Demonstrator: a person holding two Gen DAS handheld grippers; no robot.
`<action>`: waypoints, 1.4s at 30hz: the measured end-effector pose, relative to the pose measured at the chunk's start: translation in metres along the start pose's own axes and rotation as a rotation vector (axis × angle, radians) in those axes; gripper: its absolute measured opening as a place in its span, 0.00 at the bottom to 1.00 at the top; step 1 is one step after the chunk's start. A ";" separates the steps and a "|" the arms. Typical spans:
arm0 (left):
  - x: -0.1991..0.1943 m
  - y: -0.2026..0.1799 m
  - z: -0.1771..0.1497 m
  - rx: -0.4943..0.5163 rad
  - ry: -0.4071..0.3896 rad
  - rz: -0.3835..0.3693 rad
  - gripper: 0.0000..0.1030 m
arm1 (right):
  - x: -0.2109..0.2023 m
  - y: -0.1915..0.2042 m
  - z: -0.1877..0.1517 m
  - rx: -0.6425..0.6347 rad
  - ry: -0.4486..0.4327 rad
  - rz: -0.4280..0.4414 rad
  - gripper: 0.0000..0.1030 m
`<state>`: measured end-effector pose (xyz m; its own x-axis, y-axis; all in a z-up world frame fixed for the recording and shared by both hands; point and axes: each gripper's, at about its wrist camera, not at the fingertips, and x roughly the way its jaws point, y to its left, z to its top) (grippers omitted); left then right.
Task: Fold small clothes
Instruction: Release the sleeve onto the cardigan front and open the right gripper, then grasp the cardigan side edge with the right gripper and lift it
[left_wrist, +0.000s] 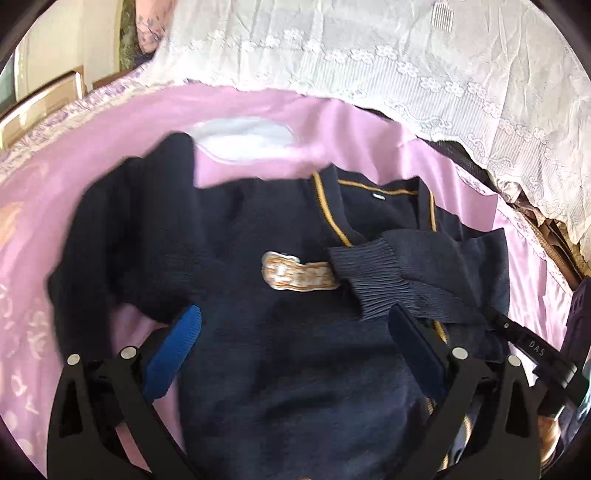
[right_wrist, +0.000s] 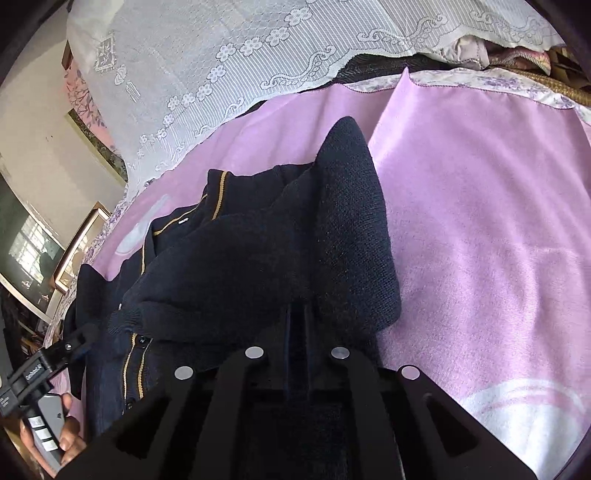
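Bright, soft daylight; heavy fisheye bending; motion blur in the left wrist view.

Both views are evenly lit, and the pink blanket (right_wrist: 480, 240) and white lace cloth (left_wrist: 406, 66) read clean, though the lace runs near washed-out at the top. The navy cardigan (left_wrist: 258, 314) swallows light: its folds sink to almost black, with knit texture crisp only on the raised sleeve in the right wrist view. In the left wrist view the cardigan's left side and the chest badge (left_wrist: 299, 275) are smeared, while the ribbed cuff (left_wrist: 369, 280) stays sharper. A window reflection (right_wrist: 29, 243) glints at the far left. Dark vignette rings every corner, and straight edges curve strongly toward the rim.
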<state>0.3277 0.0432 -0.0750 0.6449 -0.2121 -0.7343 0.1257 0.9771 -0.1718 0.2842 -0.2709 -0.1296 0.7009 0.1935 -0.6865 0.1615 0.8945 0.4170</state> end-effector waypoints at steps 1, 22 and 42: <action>-0.015 0.012 -0.002 0.013 -0.043 0.045 0.96 | -0.006 0.002 -0.001 -0.003 -0.014 0.000 0.18; -0.027 0.209 -0.010 -0.427 0.021 0.055 0.96 | 0.026 0.288 -0.112 -0.325 0.264 0.338 0.53; -0.029 0.206 -0.014 -0.420 0.042 -0.023 0.96 | -0.024 0.262 -0.070 -0.256 0.009 0.269 0.11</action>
<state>0.3244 0.2502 -0.0986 0.6132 -0.2429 -0.7517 -0.1840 0.8815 -0.4349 0.2609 -0.0129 -0.0460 0.6885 0.4382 -0.5778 -0.2081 0.8827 0.4215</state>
